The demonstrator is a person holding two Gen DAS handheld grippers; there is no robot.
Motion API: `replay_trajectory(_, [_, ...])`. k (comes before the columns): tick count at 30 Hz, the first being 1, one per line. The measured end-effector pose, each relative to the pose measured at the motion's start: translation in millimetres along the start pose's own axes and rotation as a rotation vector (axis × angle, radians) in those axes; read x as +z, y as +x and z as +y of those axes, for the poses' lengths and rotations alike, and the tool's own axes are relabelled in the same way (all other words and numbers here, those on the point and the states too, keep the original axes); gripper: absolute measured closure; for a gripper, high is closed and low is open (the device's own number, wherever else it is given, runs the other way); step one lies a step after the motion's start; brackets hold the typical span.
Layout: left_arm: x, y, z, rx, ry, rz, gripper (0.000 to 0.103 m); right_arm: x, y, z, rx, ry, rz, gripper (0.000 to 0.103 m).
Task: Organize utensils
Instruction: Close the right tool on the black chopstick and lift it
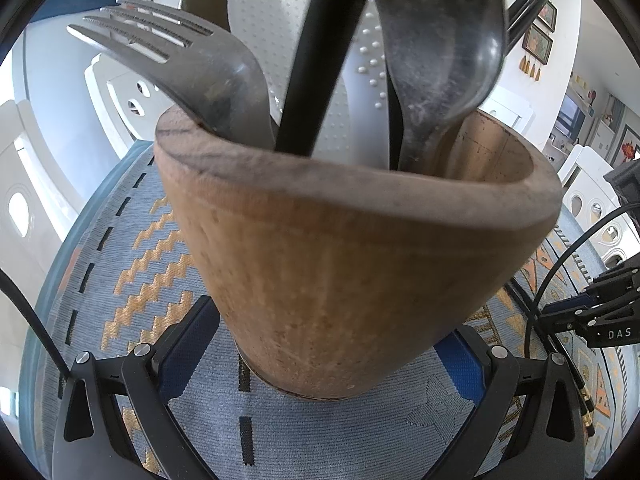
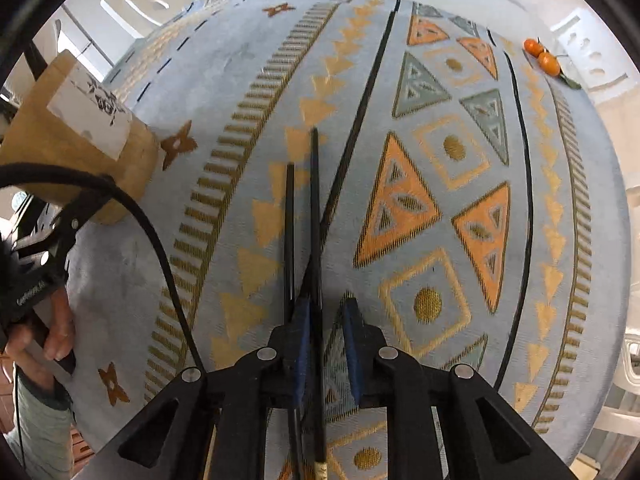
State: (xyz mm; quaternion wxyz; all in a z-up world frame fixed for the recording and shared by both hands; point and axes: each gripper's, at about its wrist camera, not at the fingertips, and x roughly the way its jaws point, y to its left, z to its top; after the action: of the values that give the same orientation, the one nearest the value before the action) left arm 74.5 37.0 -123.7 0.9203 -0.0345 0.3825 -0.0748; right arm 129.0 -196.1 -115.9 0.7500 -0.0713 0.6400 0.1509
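A cork-brown utensil holder (image 1: 344, 256) stands on the patterned tablecloth, between the blue pads of my left gripper (image 1: 324, 344), which is shut on its lower body. In it stand a metal fork (image 1: 188, 64), a dark slotted spoon (image 1: 440, 60), a white spatula (image 1: 280, 40) and a black handle (image 1: 316, 56). In the right wrist view the holder (image 2: 80, 148) is at the far left. My right gripper (image 2: 326, 344) is nearly closed around two black chopsticks (image 2: 314, 216), which lie along the left pad and point forward over the cloth.
The round table carries a blue cloth with orange and gold shapes (image 2: 440, 184). Two small oranges (image 2: 542, 56) lie at its far right edge. White chairs (image 1: 116, 92) stand around the table. A black cable (image 2: 152, 224) crosses at the left.
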Motion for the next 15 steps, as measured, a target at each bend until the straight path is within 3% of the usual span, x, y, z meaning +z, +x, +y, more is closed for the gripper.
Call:
replay_trajectory(8, [1,1,0,0.01,0.004,0.002,0.0,13,7,14,-0.041,-0.061,0.035,0.086])
replay_trajectory(12, [2,2,-3,0.013,0.006,0.007,0.0,12,8,36,-0.115,-0.145,0.016,0.096])
replay_trajectory(15, [3,2,-4,0.008,0.006,0.006,0.001,14,6,36,-0.107,-0.135,0.012,0.098])
